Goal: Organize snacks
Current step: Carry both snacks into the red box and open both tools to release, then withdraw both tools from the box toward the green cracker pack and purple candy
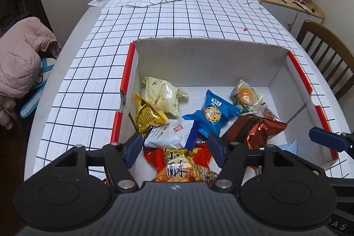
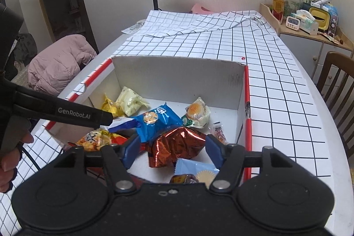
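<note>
Covering the table, a white grid-patterned cloth point(image 1: 177, 21) is carrying a white cardboard box with red edges point(image 1: 205, 59) holding the snacks: a blue cookie packet point(image 1: 211, 113), a coppery foil bag point(image 2: 177, 145), a yellow wrapper point(image 1: 148, 115). Both the left gripper point(image 1: 174, 147) and right gripper point(image 2: 172, 147) are hovering released above them.

The left gripper point(image 1: 174, 148) is sitting low in the frame's centre, jaws spread wide. The right gripper point(image 2: 172, 150) is likewise gaping open, while a bare hand point(image 2: 10, 160) is gripping the left handle at the lower left edge.
</note>
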A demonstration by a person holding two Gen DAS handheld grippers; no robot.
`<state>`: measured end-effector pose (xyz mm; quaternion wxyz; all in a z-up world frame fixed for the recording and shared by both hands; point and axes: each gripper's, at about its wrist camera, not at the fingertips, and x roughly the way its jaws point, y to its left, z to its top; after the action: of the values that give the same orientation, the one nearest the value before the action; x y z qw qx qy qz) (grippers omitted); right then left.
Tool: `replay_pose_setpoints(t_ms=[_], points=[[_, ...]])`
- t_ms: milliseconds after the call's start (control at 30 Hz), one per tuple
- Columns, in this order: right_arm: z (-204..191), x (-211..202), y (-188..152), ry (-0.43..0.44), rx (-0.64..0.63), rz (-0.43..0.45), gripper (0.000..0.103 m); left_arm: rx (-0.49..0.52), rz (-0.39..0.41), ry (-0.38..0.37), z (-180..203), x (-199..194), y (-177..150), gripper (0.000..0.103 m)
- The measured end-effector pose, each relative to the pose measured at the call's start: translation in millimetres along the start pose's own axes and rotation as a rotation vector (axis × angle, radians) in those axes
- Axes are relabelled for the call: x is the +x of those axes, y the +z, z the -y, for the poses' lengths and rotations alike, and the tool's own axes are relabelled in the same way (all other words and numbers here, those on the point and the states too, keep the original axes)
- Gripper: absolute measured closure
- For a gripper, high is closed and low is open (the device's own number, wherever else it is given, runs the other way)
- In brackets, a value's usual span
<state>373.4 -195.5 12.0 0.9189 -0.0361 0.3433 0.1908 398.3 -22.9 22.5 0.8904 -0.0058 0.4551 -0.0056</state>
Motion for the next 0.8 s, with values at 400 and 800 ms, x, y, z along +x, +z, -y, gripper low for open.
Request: replay_pose_setpoints(t_ms=[400, 800], points=[[-21.0, -49.6, -2.7, 0.023, -0.026, 0.073, 0.023, 0.028, 0.074, -0.014, -0.3, -56.7, -24.8, 0.038], [-43.1, -99.6, -18.9, 0.094, -0.057, 0.124, 0.008, 0.06, 0.162, -0.038, -11.1, -122.3, -65.5, 0.031]])
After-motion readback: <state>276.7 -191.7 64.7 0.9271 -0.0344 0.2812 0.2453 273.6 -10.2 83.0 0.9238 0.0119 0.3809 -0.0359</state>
